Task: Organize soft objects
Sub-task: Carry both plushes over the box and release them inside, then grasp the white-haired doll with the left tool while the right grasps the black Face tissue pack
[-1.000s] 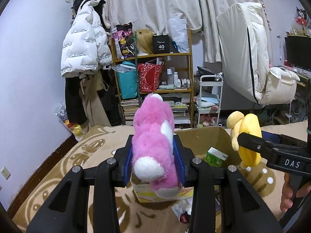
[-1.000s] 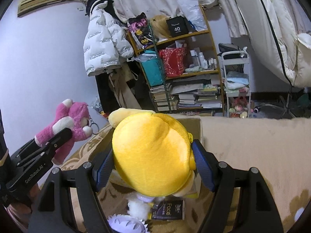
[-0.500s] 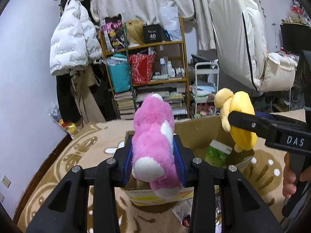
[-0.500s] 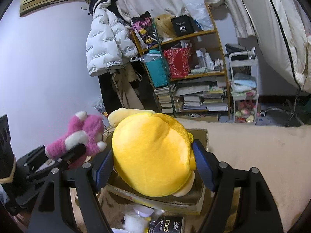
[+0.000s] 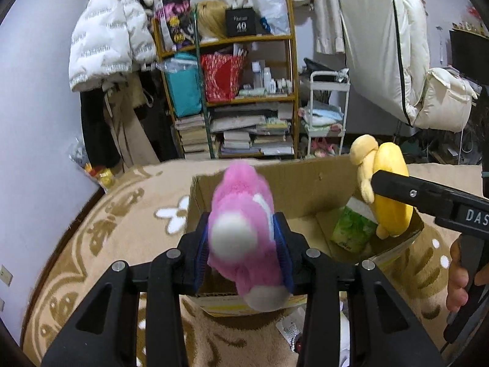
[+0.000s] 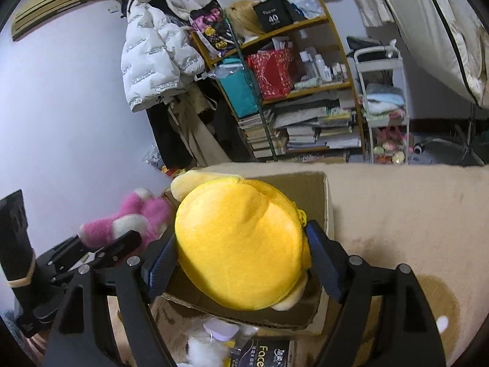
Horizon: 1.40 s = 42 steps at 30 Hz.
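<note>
My left gripper (image 5: 243, 252) is shut on a pink plush toy (image 5: 244, 232) and holds it over the near left part of an open cardboard box (image 5: 305, 192). My right gripper (image 6: 241, 257) is shut on a yellow plush toy (image 6: 241, 244) and holds it over the box (image 6: 308, 183). In the left wrist view the yellow plush (image 5: 388, 192) hangs above the box's right side. In the right wrist view the pink plush (image 6: 131, 217) shows at the left. A green packet (image 5: 351, 229) lies inside the box.
The box stands on a beige patterned rug (image 5: 122, 223). Small packets and a white fluffy item (image 6: 207, 348) lie on the rug in front of the box. A cluttered wooden shelf (image 5: 244, 91), a white trolley (image 5: 327, 113) and hanging coats (image 5: 107, 36) stand behind.
Both grippers have moved forward and tilted down toward the box, each still holding its plush. The box now fills more of both views.
</note>
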Available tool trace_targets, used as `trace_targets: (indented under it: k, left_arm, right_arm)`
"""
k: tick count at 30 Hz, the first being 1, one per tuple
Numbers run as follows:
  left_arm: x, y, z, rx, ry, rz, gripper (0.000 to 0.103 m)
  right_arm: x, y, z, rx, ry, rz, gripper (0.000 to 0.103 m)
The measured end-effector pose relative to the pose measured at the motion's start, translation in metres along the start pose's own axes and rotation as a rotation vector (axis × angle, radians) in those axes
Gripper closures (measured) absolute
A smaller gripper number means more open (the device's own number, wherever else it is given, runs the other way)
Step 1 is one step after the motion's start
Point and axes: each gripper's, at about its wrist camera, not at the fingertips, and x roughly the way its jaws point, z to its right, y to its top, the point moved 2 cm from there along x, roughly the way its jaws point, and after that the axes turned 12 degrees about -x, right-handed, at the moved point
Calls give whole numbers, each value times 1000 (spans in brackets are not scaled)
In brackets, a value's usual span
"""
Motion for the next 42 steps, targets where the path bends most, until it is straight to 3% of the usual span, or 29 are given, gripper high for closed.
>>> trace_targets:
  k: [4,7,11,13,24,27,35,39,42]
  left_arm:
    - [5,-3,-4,-24,-5,-27,61]
    - [-1,-3,-4,-17,20,1,46]
    - [-4,-5,-2,-4,29,-14,46]
    - [-5,-6,-3,-13,34,-23,36]
    - [-24,-10,-11,-56,59,-29,10]
    - [-32,-11,-12,-56,57,-35,9]
    - [-54,-21,-10,-56,57,-81,8]
    - [-67,-27,-10,-55,115,-106,8]
    - [-79,-31,-10,-59,118,-116,8]
  right_arm:
    - [1,-2,3,-1,-19,-16,17]
    - [0,-3,3,-2,-18,-21,17]
    - [-1,-2,2,-14,-16,-24,15]
    - [-2,-2,0,-21,-21,-28,13]
    - [-24,-1,5,27,-49,5,0]
    - [-34,-1,6,32,-92,23,0]
    - [-50,-7,-2,33,-77,-21,0]
    - [-60,-12,-10,21,-70,-47,0]
    - [-68,-16,-15,2,-76,-61,0]
